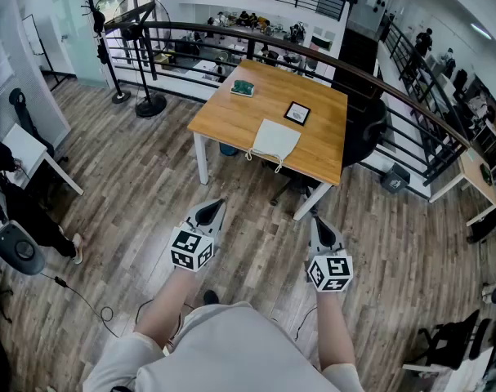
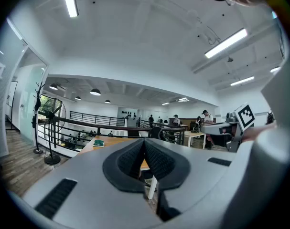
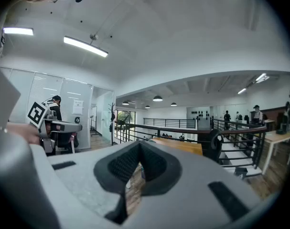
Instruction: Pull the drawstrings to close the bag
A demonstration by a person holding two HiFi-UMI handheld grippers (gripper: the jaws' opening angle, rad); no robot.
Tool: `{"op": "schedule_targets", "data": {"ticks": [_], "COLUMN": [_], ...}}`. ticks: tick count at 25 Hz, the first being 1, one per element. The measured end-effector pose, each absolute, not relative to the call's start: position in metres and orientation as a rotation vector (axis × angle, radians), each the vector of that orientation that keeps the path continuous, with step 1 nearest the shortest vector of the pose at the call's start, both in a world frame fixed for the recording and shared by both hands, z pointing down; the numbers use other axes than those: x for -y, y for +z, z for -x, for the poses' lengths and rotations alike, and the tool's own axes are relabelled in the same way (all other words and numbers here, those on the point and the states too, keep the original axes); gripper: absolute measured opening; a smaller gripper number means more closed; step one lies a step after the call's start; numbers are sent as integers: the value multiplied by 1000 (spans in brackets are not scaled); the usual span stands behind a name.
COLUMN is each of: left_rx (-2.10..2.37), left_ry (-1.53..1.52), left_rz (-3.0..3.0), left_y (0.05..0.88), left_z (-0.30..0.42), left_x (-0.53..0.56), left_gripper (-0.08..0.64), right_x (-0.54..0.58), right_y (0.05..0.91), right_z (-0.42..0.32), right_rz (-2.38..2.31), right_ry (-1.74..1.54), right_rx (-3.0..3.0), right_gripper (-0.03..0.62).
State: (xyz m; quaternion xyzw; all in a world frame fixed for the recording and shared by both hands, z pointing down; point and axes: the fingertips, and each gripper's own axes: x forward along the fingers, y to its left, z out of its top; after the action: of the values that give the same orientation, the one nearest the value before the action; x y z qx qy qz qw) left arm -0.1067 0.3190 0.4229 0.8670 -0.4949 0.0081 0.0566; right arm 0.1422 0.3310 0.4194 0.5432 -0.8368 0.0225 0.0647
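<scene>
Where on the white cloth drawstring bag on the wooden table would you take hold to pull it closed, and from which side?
Likely the thin cords, not the cloth: they trail from the white cloth drawstring bag's near end at the light wooden table's near edge. Come from the person's side, where the cord ends hang free; how many cords there are is too small to tell.

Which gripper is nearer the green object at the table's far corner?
Left. The left gripper is off the table, almost in line below the green object; the right gripper is off the table too, farther to the right.
</scene>
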Motion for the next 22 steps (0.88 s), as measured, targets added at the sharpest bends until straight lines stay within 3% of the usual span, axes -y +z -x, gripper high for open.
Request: {"op": "schedule_targets", "data": {"ticks": [22], "left_rx": [1447], "left_ry": [27], "left_rz": [-2638], "left_y": [434], "left_z": [123], "left_x": [-304], "left_gripper": [-7], "right_x": [-324], "right_y": [423], "right_z": [-122], "right_rz": [-1658], "right_ry": [73], "right_rx": [2514], "right_gripper": [3]}}
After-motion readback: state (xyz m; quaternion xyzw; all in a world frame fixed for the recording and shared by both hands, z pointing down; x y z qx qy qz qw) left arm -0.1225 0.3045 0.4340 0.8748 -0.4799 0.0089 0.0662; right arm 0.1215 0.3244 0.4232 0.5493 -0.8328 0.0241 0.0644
